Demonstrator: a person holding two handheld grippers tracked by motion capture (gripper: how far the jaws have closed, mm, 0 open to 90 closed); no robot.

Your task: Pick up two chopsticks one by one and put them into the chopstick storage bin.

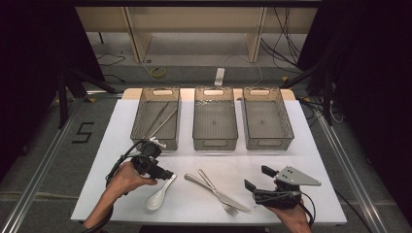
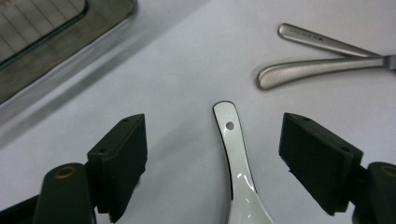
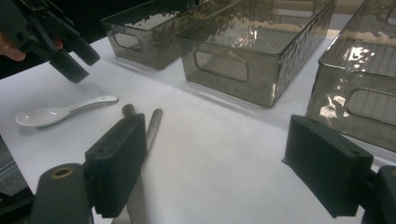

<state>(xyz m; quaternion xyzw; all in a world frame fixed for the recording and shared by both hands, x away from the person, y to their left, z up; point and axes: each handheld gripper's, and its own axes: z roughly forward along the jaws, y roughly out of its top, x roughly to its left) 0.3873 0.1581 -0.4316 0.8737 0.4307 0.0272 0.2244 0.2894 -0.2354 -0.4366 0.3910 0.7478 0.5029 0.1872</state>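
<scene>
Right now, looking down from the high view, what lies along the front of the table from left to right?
Left gripper → white spoon → crossed knife and fork → right gripper.

A white-topped rectangular table (image 1: 301, 160) carries three smoky translucent plastic bins (image 1: 215, 125) in a row along its far side, and nearer, a white ceramic soup spoon (image 1: 161, 194) beside a crossed steel knife (image 1: 218, 193) and fork (image 1: 216, 194).

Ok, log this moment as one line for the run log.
left gripper: open, jaws either side of white spoon handle | right gripper: open, empty | knife, fork: crossed on table
</scene>
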